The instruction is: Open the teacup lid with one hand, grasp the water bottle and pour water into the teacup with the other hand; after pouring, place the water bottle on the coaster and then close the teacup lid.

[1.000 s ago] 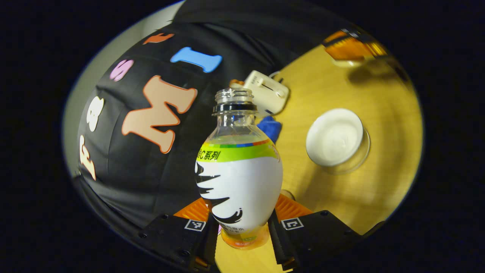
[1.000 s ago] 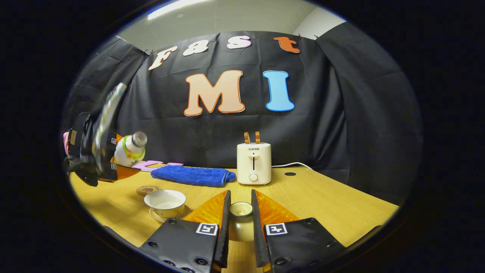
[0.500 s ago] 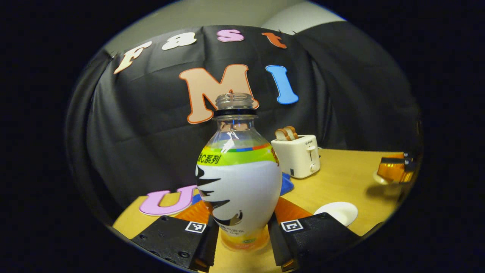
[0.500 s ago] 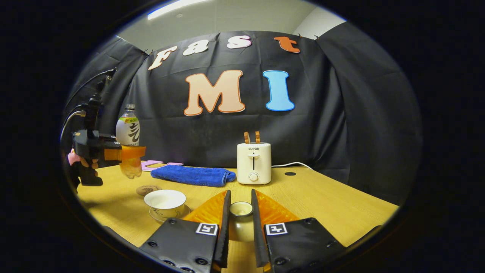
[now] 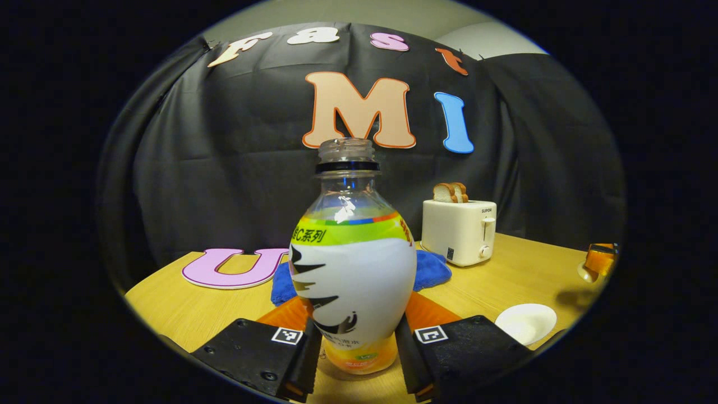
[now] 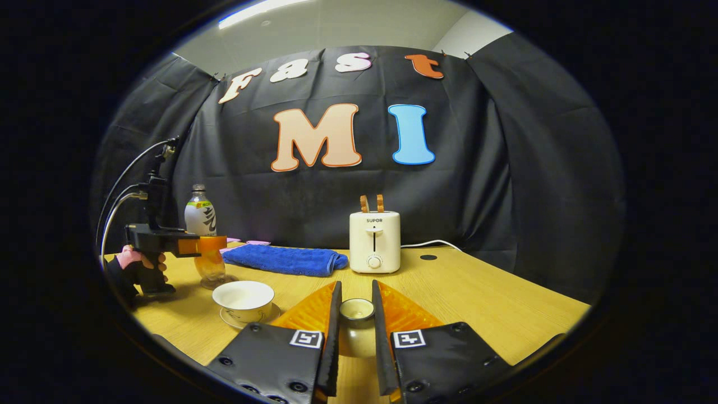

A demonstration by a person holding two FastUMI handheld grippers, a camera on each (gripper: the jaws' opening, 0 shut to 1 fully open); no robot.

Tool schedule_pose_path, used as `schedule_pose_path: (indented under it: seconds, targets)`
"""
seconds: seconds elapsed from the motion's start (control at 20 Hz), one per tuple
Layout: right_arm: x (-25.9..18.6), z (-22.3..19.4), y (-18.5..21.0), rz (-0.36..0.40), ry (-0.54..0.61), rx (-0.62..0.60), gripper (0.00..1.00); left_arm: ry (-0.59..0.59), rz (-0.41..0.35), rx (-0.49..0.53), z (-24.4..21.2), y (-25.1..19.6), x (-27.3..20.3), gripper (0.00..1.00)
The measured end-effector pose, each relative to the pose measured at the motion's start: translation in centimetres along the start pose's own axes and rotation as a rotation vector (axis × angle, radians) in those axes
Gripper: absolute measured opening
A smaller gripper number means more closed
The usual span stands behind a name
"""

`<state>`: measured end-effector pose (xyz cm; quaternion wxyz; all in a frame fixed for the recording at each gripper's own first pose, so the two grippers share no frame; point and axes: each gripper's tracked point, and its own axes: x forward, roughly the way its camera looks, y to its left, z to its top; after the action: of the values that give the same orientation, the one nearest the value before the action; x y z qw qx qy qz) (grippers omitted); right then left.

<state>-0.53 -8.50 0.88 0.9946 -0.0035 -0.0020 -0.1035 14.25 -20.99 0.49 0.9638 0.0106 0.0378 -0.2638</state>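
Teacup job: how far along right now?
Done: the teacup stands uncovered, its lid clamped in the right gripper. Pouring looks over: the water bottle is upright in the left gripper, low at the coaster's spot by the cup; contact can't be confirmed. Left: release the bottle, then put the lid back on.

In the right gripper view, the teacup (image 6: 244, 299) is sitting on the tabletop (image 6: 477, 297) with the water bottle (image 6: 203, 235) standing behind it, leftward. The towel (image 6: 285, 260) is lying just left of the toaster (image 6: 374, 241), farther back.
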Motion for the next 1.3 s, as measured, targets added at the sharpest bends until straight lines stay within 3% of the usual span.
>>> schedule_pose_path:
  seconds: [0.5, 1.0, 1.2, 1.3]
  targets:
    - [0.0, 0.0, 0.0, 0.000, 0.000, 0.000, 0.30, 0.045, 0.020, 0.020, -1.5, 0.4, 0.6, 0.64]
    - [0.0, 0.1, 0.0, 0.000, 0.000, 0.001, 0.30, 0.040, -0.013, -0.018, -1.8, 0.1, 0.3, 0.70]
    - [0.0, 0.1, -0.1, -0.002, 0.000, 0.001, 0.31, 0.054, -0.007, -0.037, -2.5, 0.1, 0.0, 0.92]
    - [-0.1, 0.0, -0.1, -0.003, 0.000, 0.001, 0.31, 0.042, 0.000, -0.042, -2.3, 0.1, -0.3, 0.93]
